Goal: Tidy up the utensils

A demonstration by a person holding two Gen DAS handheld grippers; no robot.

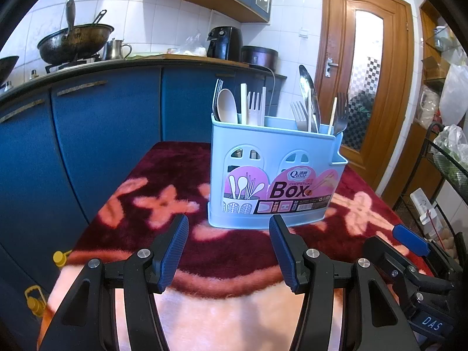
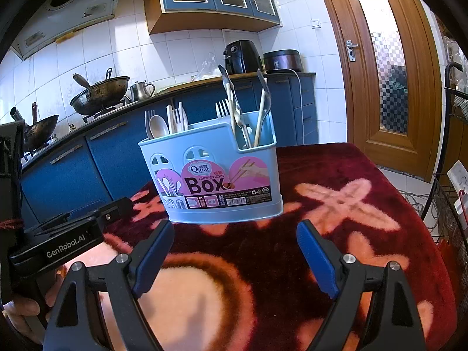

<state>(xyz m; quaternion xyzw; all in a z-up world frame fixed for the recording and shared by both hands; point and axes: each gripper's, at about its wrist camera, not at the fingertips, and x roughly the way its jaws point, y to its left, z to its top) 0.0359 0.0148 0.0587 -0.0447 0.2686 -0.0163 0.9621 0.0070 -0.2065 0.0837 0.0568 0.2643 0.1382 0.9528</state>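
Standing upright ahead of both grippers, the pale blue utensil box [image 1: 275,172] is placed on the dark red floral cloth [image 1: 163,175], with its long axis running crosswise to the fingers and its printed face turned toward them. The left gripper [image 1: 229,253] is seen with its jaws spread wide and nothing between them; the right gripper [image 2: 235,259] is likewise spread and empty. Neither is touching the box, which lies just beyond the fingertips in both views, slightly right of centre for the left gripper and slightly left of centre for the right. Neither gripper can be judged clearly nearer. One box is counted. Two occupied groups are visible: a left compartment holding a pale spoon [image 1: 227,105], forks and pale sticks, and a right compartment holding a long metal spoon [image 1: 307,87], forks and a chopstick. About four forks are counted; the sticks overlap and an exact total cannot be given. No utensil is seen lying on the cloth.
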